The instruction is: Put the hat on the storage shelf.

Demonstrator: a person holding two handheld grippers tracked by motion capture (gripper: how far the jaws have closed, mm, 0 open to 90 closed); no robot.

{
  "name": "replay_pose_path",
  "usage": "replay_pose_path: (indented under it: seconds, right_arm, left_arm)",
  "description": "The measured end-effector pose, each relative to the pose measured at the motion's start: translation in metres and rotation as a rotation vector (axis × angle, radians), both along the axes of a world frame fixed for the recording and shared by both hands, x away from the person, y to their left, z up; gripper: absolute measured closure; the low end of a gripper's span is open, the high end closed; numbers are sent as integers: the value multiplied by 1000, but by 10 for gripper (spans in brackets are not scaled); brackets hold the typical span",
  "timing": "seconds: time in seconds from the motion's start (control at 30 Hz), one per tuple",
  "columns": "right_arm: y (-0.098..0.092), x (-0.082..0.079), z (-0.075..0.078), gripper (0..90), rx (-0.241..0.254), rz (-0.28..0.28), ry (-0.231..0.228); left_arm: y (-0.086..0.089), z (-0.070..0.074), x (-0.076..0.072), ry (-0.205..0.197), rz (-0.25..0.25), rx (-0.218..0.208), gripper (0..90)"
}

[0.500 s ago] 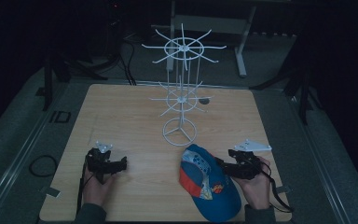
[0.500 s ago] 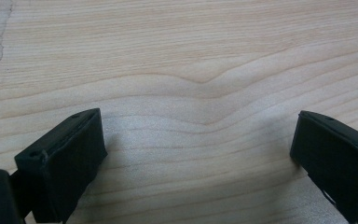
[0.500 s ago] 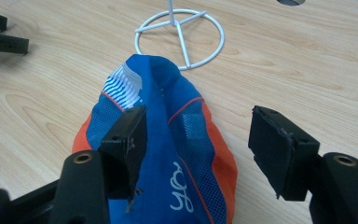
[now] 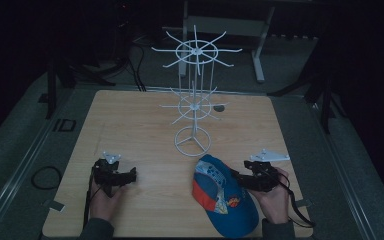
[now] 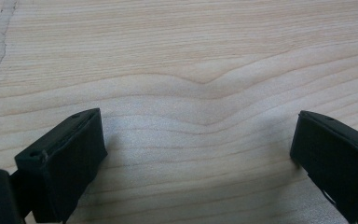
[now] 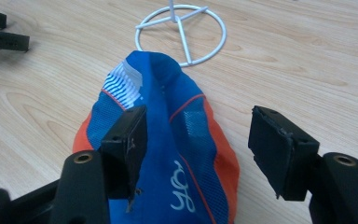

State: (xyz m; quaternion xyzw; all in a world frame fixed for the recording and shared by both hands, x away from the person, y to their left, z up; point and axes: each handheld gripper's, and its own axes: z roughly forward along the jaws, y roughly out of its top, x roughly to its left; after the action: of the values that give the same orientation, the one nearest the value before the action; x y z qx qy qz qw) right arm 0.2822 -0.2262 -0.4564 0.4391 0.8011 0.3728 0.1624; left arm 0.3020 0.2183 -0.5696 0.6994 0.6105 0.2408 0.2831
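Near the table's (image 4: pixel 130 120) front edge, right of centre, lies the blue-and-orange cap (image 4: pixel 225 197), crown on the wood, one end toward the white wire rack (image 4: pixel 195 100), the other reaching almost to the front edge. Right gripper (image 4: pixel 240 179) sits at the cap's right side, held by the person's right hand (image 4: pixel 275 197), grey three-cornered plate on top, cable trailing toward the front right corner. Right gripper view: jaws spread wide, not pinching anything; one pad hangs over the blue mesh of the cap (image 6: pixel 168 154), the other over bare wood just off its orange edge, so the cap's side lies between them with no grip. Whether a pad touches fabric, can't tell. Ring base of the rack (image 6: pixel 182 32) is just beyond the cap's far end, close to it. Left gripper (image 4: pixel 130 176) is near the front left corner, well apart from the cap, in the left hand (image 4: pixel 105 197), pointing toward table centre. Left gripper view: jaws released and wide, bare wood grain between them (image 5: pixel 198 140), low over the surface. Rack stands upright around the table's middle, two tiers of radial hooks, upper tier wider than the lower. Small dark item hangs on a lower hook at the right, too small to identify.
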Motion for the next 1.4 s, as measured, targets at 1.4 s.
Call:
replay_pose_path:
  seconds: [1.4]
  right_arm:
    - [26,27,4,385,-84,114,125]
  left_arm:
    - [-2,0,0,-2,-18,-3,35]
